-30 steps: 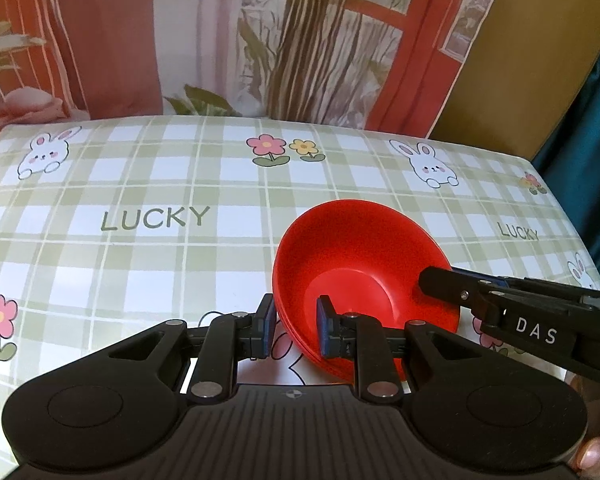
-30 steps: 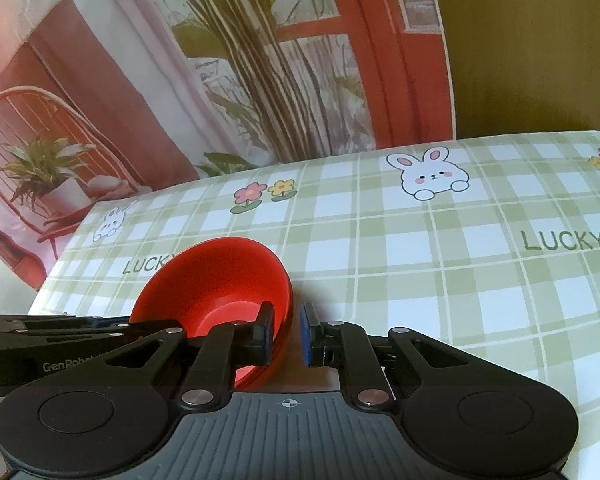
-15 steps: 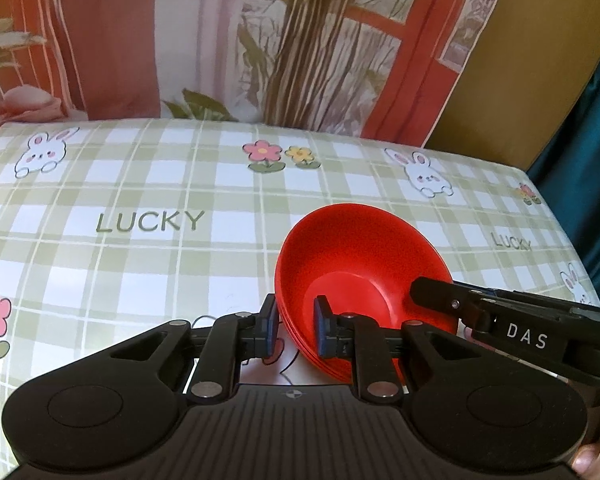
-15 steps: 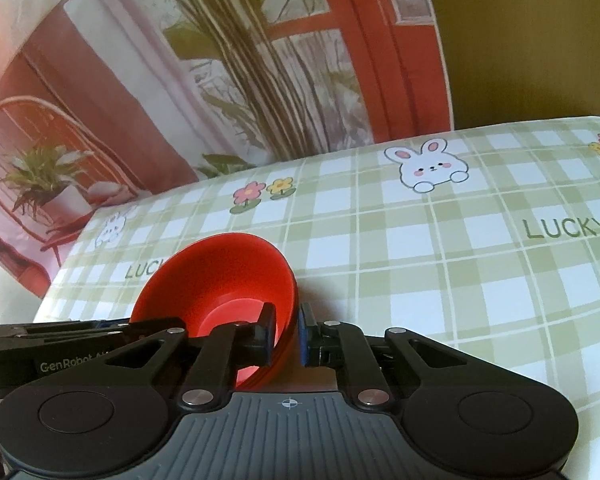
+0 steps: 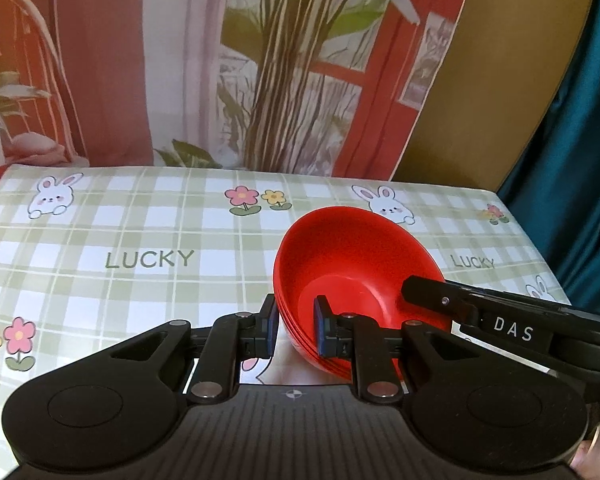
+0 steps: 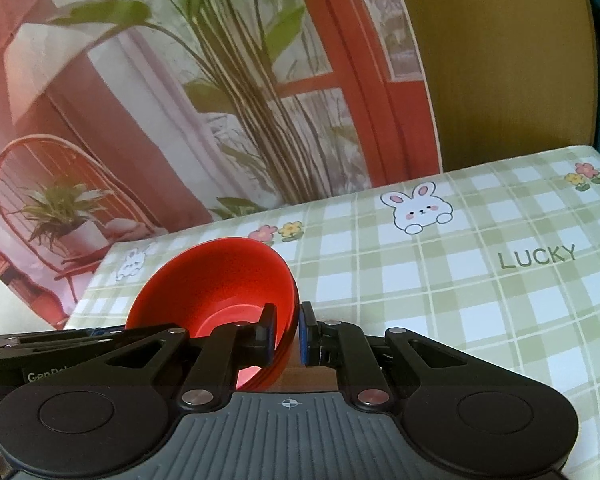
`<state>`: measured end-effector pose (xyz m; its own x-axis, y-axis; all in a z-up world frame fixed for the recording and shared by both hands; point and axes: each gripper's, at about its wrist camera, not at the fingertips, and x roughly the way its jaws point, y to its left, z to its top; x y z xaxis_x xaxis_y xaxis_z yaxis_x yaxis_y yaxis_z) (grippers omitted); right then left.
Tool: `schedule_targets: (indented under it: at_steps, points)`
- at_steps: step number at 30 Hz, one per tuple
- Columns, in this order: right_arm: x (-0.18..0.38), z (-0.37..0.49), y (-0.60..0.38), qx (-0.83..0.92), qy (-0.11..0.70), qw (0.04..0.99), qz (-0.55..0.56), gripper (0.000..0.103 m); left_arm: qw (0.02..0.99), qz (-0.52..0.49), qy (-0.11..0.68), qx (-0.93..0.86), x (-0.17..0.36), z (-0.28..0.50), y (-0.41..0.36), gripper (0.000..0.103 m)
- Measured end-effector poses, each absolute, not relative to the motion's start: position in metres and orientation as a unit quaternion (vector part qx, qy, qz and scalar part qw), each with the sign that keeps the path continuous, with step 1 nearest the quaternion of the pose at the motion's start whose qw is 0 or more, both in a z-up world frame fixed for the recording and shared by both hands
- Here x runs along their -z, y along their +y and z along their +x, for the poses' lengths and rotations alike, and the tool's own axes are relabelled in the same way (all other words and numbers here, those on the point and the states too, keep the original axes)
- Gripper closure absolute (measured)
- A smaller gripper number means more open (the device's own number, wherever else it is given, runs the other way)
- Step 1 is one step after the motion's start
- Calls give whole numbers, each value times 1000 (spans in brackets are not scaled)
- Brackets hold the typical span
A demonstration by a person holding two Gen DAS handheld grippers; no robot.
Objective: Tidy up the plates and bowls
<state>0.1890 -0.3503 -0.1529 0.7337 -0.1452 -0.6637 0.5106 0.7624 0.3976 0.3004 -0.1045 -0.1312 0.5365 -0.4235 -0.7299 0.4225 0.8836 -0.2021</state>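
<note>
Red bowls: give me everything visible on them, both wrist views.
The red bowls are a nested stack; several rims show as lines along the near edge. They look like glossy, plain plastic and the top one is empty. The stack is tilted, its opening facing the cameras. The left hand-held gripper clamps the rim on one side, one finger inside, one outside. The right hand-held gripper clamps the opposite rim the same way. The checked tablecloth lies below; contact with it cannot be told.
</note>
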Motion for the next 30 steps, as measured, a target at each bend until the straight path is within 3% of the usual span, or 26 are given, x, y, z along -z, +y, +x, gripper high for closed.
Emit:
schedule_targets:
  at_steps: [11, 30]
  points:
    - [134, 171, -315, 164, 303, 897, 277, 92, 887, -6, 397, 234, 112, 267, -75, 83]
    - [152, 159, -266, 128, 335, 895, 266, 92, 883, -9, 418, 213, 134, 229, -34, 83]
